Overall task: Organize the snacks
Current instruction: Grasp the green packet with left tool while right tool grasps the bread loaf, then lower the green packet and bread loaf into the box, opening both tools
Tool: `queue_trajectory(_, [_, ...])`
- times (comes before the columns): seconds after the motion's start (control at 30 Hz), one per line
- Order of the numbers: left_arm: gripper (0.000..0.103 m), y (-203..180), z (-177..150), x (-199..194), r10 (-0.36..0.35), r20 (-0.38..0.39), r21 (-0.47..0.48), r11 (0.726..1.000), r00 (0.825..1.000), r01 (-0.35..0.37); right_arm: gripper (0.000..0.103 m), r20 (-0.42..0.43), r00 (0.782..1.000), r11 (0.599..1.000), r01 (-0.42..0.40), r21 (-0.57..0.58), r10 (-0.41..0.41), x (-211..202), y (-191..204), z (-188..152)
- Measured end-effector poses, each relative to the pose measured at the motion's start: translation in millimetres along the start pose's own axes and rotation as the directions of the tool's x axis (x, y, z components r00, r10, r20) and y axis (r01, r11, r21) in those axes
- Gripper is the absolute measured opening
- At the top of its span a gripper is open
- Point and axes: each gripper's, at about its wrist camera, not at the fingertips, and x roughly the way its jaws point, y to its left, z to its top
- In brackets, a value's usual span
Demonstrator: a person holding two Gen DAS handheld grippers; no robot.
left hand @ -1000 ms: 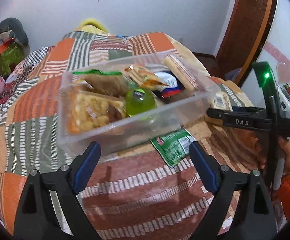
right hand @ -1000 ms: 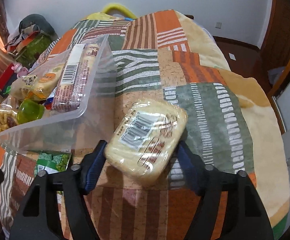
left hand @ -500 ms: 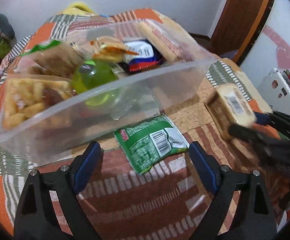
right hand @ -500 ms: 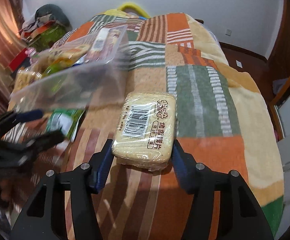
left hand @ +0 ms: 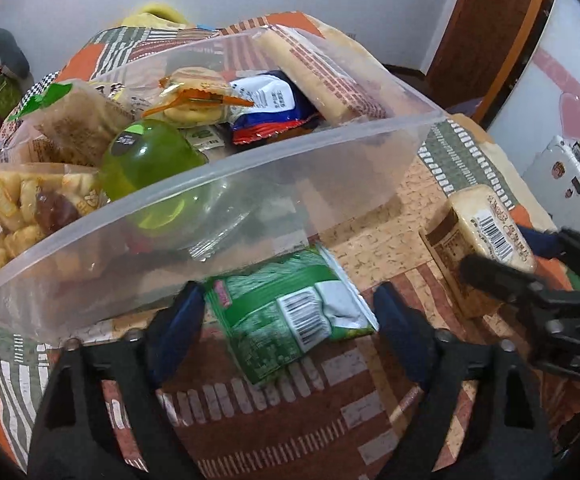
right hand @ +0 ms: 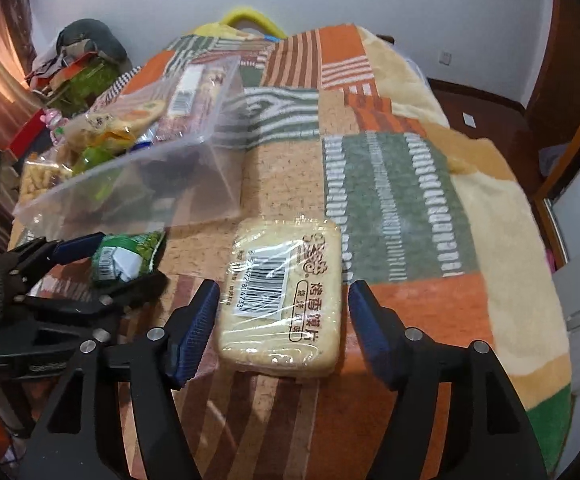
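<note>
The right hand-held gripper [right hand: 280, 328] is spread apart around the wrapped biscuit pack [right hand: 284, 294] lying on the patchwork blanket [right hand: 390, 184], its pads clear of both sides. The left hand-held gripper [left hand: 286, 322] also stands apart, flanking the green snack packet [left hand: 286, 316] just beside the clear bin [left hand: 218, 216]. The biscuit pack bears a barcode and Chinese print too small to read.
</note>
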Motion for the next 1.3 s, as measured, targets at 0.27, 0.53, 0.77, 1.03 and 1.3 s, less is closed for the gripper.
queue_trajectory(0.27, [0.049,-4.1,-11.3,-14.7,-0.055,0.019,0.068,0.996,0.998,0.054,0.052,-0.001,1.0,1.0,-0.02,-0.002,0.02,-2.4,1.7,-8.0])
queue_trajectory(0.53, [0.045,-1.9,-12.6,-38.6,-0.044,0.074,0.083,0.996,0.996,0.038,0.052,0.073,0.997,0.999,-0.031,-0.01,0.031,-24.8,9.2,0.7])
queue_trajectory(0.77, [0.045,15.8,6.9,-85.9,-0.043,0.193,0.049,0.998,0.98,0.034,0.052,0.15,0.987,0.998,-0.059,-0.038,0.064,-41.6,24.7,20.7])
queue_trajectory(1.03, [0.045,50.1,38.9,-111.7,-0.005,0.268,0.0,1.0,0.964,0.005,0.052,0.214,0.971,0.993,-0.094,-0.076,0.109,-43.1,54.9,51.5])
queue_trajectory(1.3, [0.045,85.2,49.2,-92.1,0.037,0.242,-0.058,0.998,0.97,-0.023,0.052,0.208,0.968,0.987,-0.122,-0.101,0.141,-16.5,84.7,81.6])
